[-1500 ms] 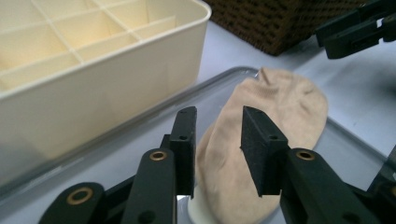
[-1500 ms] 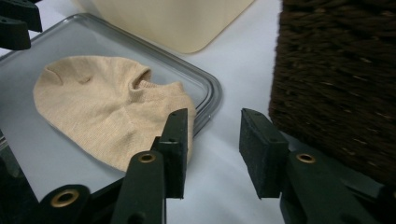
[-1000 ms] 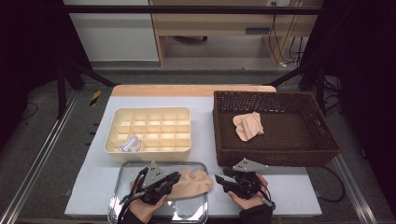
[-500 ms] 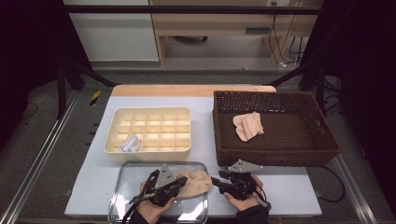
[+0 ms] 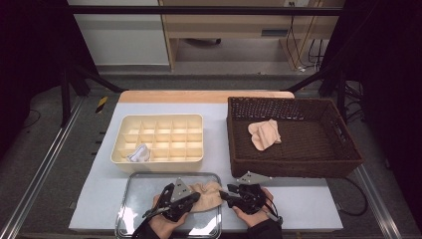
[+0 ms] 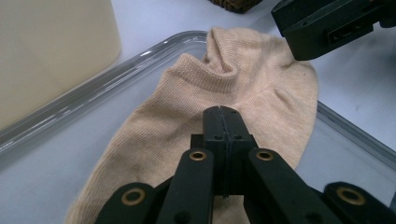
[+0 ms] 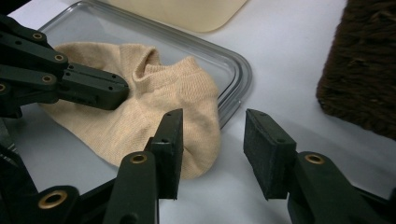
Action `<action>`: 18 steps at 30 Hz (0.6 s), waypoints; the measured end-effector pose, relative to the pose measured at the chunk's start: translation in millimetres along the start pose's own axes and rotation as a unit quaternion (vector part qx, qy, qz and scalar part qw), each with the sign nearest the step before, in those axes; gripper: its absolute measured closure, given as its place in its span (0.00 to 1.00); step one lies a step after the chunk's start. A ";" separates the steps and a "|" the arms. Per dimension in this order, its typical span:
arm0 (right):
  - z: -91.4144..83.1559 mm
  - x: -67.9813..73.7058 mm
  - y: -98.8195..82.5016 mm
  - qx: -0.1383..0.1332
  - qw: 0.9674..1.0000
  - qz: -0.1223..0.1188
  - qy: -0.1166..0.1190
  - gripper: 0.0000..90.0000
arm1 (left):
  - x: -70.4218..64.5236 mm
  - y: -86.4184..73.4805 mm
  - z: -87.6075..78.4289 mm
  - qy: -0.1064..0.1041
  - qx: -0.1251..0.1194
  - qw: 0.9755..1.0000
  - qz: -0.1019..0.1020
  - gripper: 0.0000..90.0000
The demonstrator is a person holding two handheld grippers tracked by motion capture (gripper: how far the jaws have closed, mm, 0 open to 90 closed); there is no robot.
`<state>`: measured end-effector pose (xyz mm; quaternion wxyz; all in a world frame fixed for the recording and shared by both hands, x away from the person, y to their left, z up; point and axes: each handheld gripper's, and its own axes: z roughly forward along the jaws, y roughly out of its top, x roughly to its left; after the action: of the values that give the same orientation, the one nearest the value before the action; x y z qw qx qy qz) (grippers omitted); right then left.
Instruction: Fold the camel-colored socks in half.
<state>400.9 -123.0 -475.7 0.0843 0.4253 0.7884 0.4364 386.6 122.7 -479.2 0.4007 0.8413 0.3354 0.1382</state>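
As we look down from the high view, a beige sock (image 5: 208,196) lies in a clear tray (image 5: 130,210) at the bottom centre of the frame, its right end draped over the tray's right rim onto the pale tabletop (image 5: 308,206). Our left gripper (image 5: 191,200) sits on the sock near the bottom centre; in the left gripper view its jaws are pressed fully together, low in the frame, on the sock's middle, and we judge that they pinch a fold of the cloth. Our right gripper (image 5: 223,193) rests just to the right of the sock; in the right gripper view its jaws stand about half open with nothing between them, the left jaw just in front of the sock's draped end.

We judge the sock to be light, soft and limp, with ribbed knit that should not slip. It will sag and fold wherever it goes unsupported, so a pinch on the thicker cuff, or one pinch at each end, would keep it spread.

A cream divided box (image 5: 158,143) sits above the tray, and a dark basket (image 5: 348,164) at the right of the frame holds a second beige sock (image 5: 264,134).
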 end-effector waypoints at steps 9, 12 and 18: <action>9.2 3.2 -1.9 0.015 1.000 0.002 0.008 0.69 | 0.0 -0.3 0.6 -0.001 0.002 1.000 -0.001 0.99; 11.6 1.6 -3.3 0.015 1.000 0.012 0.020 0.72 | 0.2 -0.4 0.8 -0.001 0.002 1.000 -0.002 0.99; 13.2 2.4 -3.3 0.022 0.999 0.028 0.036 0.79 | 0.5 -0.3 1.1 -0.002 0.002 1.000 -0.003 0.99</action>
<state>404.1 -113.8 -485.6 0.0346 0.4329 0.7881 0.4362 387.4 122.6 -480.2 0.4002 0.8411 0.3380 0.1348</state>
